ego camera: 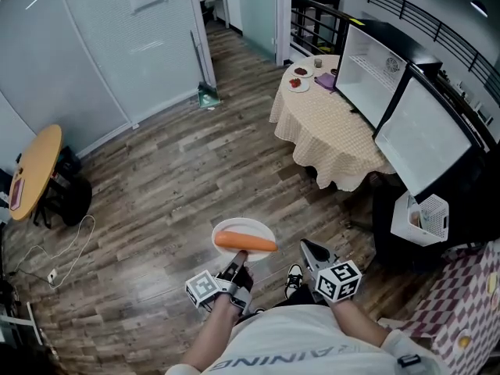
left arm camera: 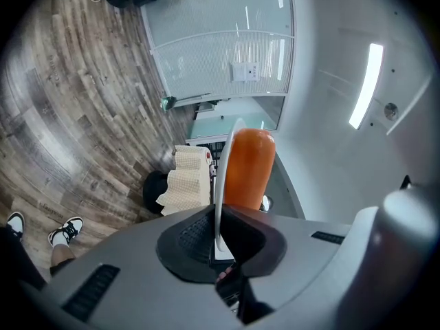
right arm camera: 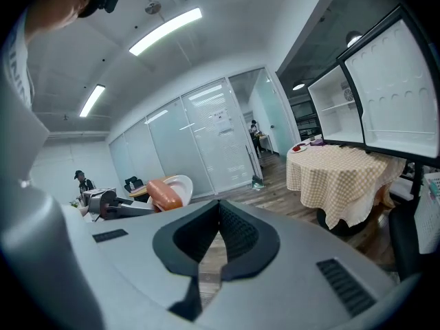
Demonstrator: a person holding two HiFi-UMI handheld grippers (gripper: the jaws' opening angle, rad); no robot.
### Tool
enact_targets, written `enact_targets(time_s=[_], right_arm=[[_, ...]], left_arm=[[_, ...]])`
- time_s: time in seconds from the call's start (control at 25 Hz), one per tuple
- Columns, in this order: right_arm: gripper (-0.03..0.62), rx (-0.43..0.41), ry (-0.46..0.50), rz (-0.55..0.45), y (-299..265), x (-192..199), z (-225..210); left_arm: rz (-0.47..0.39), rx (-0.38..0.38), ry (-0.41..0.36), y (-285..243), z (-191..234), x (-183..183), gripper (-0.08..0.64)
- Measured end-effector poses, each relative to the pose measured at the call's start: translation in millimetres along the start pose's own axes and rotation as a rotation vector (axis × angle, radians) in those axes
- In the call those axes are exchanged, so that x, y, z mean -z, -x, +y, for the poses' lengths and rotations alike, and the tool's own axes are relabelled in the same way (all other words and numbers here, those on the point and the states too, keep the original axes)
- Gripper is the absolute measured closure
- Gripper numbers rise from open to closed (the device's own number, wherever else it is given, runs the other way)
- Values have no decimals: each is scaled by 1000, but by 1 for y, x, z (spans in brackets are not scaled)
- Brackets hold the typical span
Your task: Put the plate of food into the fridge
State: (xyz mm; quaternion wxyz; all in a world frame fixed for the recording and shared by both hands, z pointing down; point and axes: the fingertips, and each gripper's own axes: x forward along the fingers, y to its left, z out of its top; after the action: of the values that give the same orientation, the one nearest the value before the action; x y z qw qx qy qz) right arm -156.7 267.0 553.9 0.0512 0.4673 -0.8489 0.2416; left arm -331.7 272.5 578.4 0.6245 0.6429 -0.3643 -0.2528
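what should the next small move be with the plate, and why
Probably carry the plate forward and to the right, kept level, toward the open fridge. The left hand-held gripper is clamped on its rim, the orange food lies loose on top, and the fridge stands well off across the floor, beside the checked table.

Room: a wood-plank floor (ego camera: pixel 172 178) ran to a frosted glass wall (ego camera: pixel 94 45). A checked-cloth round table (ego camera: pixel 328 123) stood at right, a yellow table (ego camera: pixel 35 166) at left, a black railing (ego camera: pixel 426 18) beyond. 2 strip lights (right arm camera: pixel 165 29) lit the white ceiling (right arm camera: pixel 227 40).
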Motion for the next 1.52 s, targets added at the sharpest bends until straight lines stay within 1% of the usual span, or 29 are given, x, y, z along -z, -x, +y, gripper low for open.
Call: enact_targets(time_s=[0.16, 0.4, 0.52, 0.64, 0.72, 0.76, 0.96, 1.04, 1.16, 1.32, 1.52], right_arm=[[570, -22, 0, -1, -21, -22, -25], [570, -30, -11, -14, -38, -53, -72], [570, -29, -16, -18, -43, -65, -99], [569, -36, -22, -25, -50, -78, -124], [569, -42, -24, -31, -55, -86, -141], [569, -41, -26, -34, -58, -89, -150], [571, -19, -50, -54, -70, -102, -195], [570, -19, -59, -55, -76, -104, -205], [570, -20, -68, -42, -85, -104, -216], [569, -11, -73, -38, -100, -107, -226], [569, 51, -79, -44, -123, -117, -247]], left_arm=[[-10, 17, 5, -38, -14, -12, 537], [-8, 9, 10, -93, -29, -17, 537], [-8, -5, -12, -121, -31, -18, 537], [-23, 0, 9, -149, -37, -20, 537], [-31, -25, -3, -163, -33, -24, 537], [-33, -32, -4, -170, -33, -24, 537], [-23, -20, -7, -211, -40, -25, 537], [-23, -36, -13, -223, -36, -30, 537], [-25, -53, -1, -237, -32, -36, 537], [-8, -19, 3, -263, -40, -45, 537], [28, 10, 24, -303, -36, -70, 537]])
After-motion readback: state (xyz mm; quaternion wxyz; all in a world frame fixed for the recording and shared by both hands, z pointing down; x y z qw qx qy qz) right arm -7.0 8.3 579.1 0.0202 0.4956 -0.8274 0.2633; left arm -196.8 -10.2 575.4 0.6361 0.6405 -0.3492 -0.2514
